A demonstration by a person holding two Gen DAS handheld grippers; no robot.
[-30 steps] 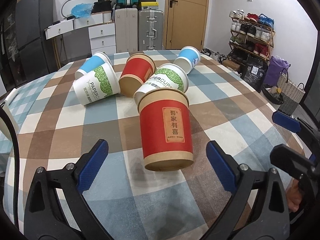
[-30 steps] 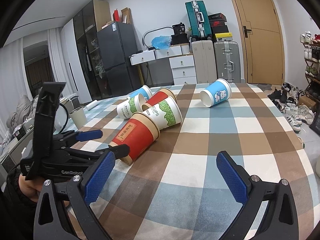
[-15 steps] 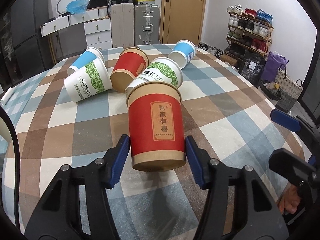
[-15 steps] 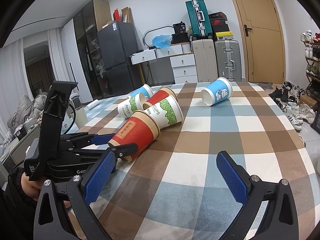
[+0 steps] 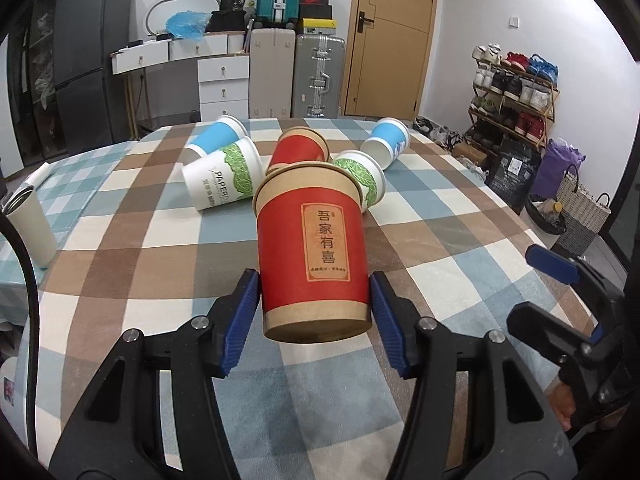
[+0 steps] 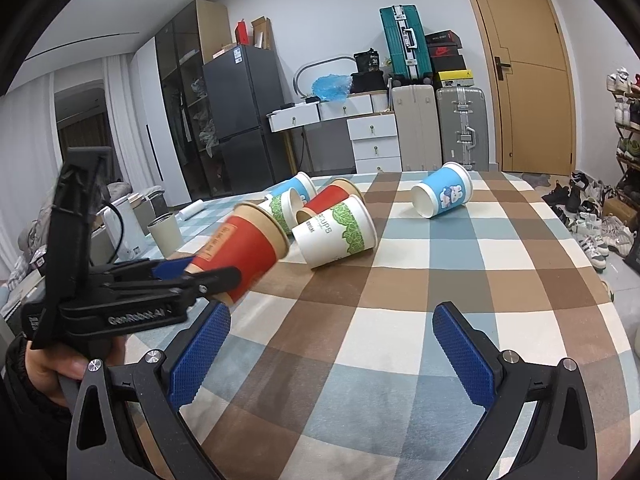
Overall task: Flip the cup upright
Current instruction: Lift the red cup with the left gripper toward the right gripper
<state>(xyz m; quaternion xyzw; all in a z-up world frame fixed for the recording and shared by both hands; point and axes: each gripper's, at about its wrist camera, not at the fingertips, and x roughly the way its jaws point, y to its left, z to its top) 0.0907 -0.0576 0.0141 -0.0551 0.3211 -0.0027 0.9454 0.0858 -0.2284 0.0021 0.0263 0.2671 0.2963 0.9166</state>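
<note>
My left gripper [image 5: 314, 312] is shut on a red paper cup [image 5: 312, 248] near its base and holds it lifted off the checked tablecloth [image 5: 440, 248], tilted with its mouth pointing away. The same red cup [image 6: 244, 252] and left gripper [image 6: 200, 276] show at the left of the right wrist view. My right gripper [image 6: 328, 352] is open and empty above the cloth, to the right of the left one; it also shows in the left wrist view [image 5: 560, 288].
Several other cups lie on their sides beyond: a green-leaf cup [image 5: 222, 180], a second red cup [image 5: 298, 148], another green-leaf cup [image 6: 336, 232], and blue cups [image 5: 386, 142] [image 6: 442, 196]. A metal tumbler [image 5: 30, 226] stands at the table's left edge.
My left gripper closed around the lying red cup and has lifted it off the cloth, tilting it up. The right gripper has stayed open and nearly still.
</note>
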